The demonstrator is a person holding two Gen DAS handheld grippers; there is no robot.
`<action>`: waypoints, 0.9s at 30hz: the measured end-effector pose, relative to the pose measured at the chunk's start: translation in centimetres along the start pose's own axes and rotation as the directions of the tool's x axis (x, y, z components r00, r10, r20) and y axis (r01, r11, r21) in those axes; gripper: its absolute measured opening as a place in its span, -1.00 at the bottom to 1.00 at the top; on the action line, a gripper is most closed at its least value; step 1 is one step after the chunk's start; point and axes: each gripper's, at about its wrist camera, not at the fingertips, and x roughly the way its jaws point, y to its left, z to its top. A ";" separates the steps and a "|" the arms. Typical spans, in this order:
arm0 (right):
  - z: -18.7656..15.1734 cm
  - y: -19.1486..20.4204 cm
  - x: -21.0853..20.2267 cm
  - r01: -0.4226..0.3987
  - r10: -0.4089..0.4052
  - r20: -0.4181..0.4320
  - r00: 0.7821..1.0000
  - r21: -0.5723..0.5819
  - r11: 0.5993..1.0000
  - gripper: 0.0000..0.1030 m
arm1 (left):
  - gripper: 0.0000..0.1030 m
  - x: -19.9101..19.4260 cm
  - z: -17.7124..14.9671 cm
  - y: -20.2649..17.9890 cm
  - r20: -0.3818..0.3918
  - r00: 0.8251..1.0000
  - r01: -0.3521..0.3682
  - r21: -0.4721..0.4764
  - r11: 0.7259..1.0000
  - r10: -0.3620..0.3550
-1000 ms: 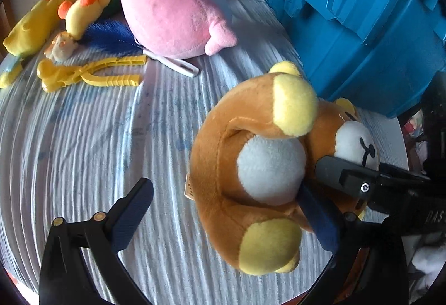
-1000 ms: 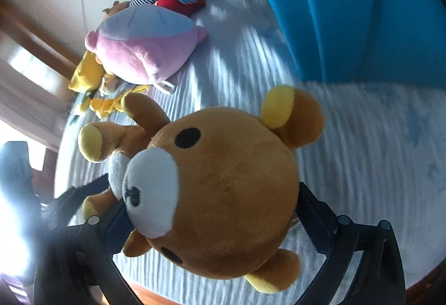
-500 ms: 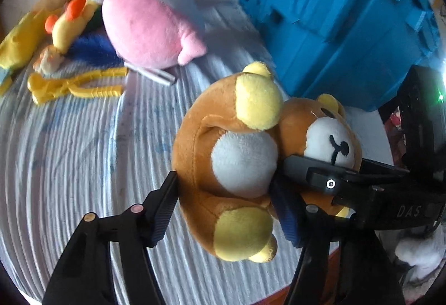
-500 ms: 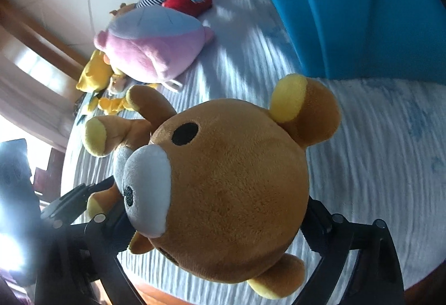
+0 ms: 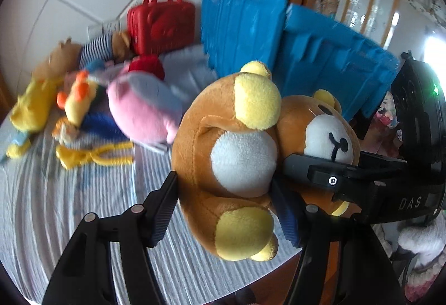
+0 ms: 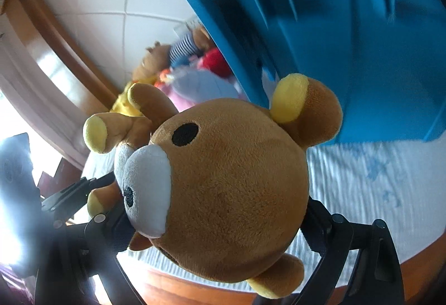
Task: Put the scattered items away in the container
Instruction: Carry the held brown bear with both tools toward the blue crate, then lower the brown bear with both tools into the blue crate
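White-tiled wall behind; striped tabletop point(image 5: 83, 221). We carry the bear point(image 6: 237, 193), left hand-held gripper point(image 5: 225, 201) clamping its body, right hand-held gripper point(image 6: 214, 224) its head. Next: over the blue container point(image 5: 320, 59) at one o'clock.

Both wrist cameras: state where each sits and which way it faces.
Left wrist: on the left gripper, looking along its fingers at the bear's belly, toy pile beyond.
Right wrist: on the right gripper, looking at the bear's head, blue bin behind.
Shared: bear, bin, striped cloth, each other's gripper.
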 end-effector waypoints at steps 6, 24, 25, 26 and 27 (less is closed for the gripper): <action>0.8 2.3 -4.8 0.013 -0.010 0.091 0.996 -0.033 0.999 0.89 | 0.25 -4.2 1.7 -1.5 0.077 0.997 0.016 0.050 0.999 -0.019; 10.6 -2.6 -17.2 0.102 -0.069 0.380 0.922 -0.068 0.992 0.89 | 0.25 -4.3 15.9 -12.8 0.297 0.944 0.072 0.228 0.971 -0.140; 11.8 -4.1 -17.6 0.109 -0.075 0.387 0.919 -0.066 0.992 0.89 | 0.25 -3.2 16.9 -13.8 0.297 0.944 0.078 0.230 0.970 -0.146; 13.0 -5.7 -18.0 0.116 -0.082 0.392 0.916 -0.064 0.991 0.89 | 0.25 -2.2 17.9 -14.6 0.296 0.943 0.083 0.230 0.970 -0.151; 13.9 -7.1 -18.1 0.120 -0.086 0.394 0.915 -0.062 0.991 0.89 | 0.26 -0.6 19.2 -15.8 0.294 0.943 0.089 0.229 0.969 -0.156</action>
